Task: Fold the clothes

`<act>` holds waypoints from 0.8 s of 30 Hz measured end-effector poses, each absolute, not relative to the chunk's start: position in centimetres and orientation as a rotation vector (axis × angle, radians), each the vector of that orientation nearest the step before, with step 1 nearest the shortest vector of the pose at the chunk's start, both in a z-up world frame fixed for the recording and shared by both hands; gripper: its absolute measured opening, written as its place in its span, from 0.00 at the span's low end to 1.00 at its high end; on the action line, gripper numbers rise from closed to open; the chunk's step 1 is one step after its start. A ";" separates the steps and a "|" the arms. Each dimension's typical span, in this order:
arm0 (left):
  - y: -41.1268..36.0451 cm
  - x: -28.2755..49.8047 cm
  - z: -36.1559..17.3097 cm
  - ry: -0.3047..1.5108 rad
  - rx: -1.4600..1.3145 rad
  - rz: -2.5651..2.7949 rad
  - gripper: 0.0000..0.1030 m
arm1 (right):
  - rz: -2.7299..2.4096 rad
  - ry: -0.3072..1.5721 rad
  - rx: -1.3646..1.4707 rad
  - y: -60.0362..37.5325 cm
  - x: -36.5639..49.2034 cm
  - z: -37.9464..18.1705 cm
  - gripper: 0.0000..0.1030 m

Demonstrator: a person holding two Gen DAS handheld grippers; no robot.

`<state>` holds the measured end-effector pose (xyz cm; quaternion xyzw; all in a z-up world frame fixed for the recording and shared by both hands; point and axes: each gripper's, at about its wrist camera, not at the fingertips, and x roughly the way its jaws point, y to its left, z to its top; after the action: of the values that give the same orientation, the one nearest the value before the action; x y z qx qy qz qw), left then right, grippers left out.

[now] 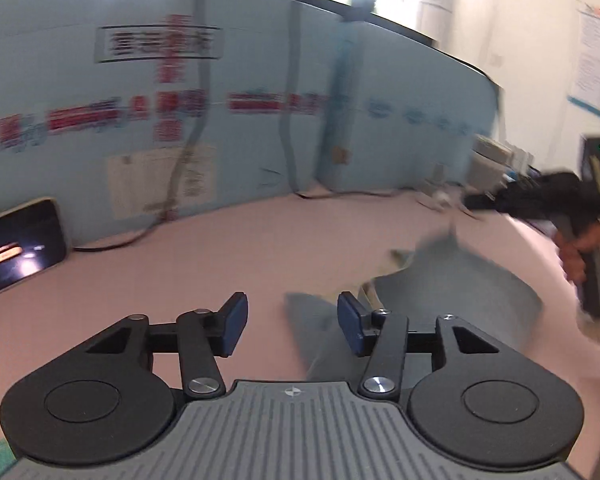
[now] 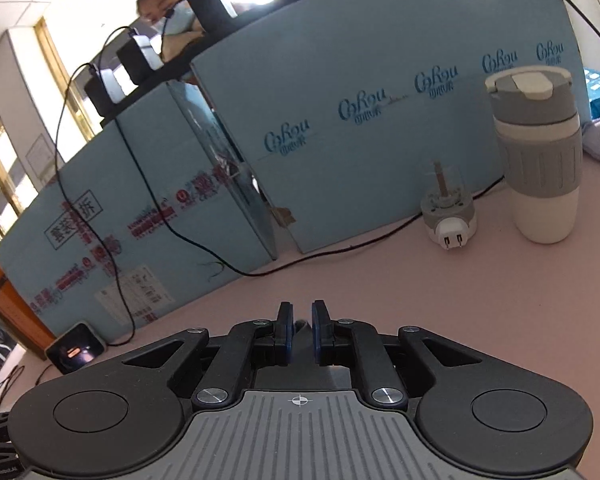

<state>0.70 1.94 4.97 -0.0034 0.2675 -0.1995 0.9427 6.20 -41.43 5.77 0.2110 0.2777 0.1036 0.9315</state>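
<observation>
The left gripper [image 1: 292, 322] is partly open and holds nothing. The right gripper [image 2: 301, 330] is nearly closed, also empty. The grey cloth [image 1: 452, 280] lies at lower right on the pink table [image 1: 220, 256].

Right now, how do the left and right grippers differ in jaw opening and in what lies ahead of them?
The left gripper has its jaws wide apart; the right gripper shows only a narrow gap. A grey garment lies ahead of the left; the right faces bare pink table, with a tumbler and plug adapter beyond. Both hold nothing and have blue pads.
</observation>
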 end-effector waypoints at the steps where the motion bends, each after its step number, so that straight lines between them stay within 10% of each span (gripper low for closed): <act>1: 2.4 1.0 5.0 0.534 -0.004 -0.377 0.46 | 0.199 0.569 0.439 -41.5 6.5 5.2 0.13; 14: -3.7 -4.8 6.0 0.477 0.102 -0.669 0.62 | 0.371 0.620 0.297 -38.6 3.2 4.3 0.18; 24: -3.6 -6.2 1.0 0.667 0.073 -0.642 0.41 | 0.399 0.727 0.134 -37.2 -1.7 2.2 0.19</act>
<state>-6.25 -3.63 1.05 0.0350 0.3216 -0.3095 0.8942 -1.72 -37.24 2.23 0.0649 0.3529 0.1939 0.9130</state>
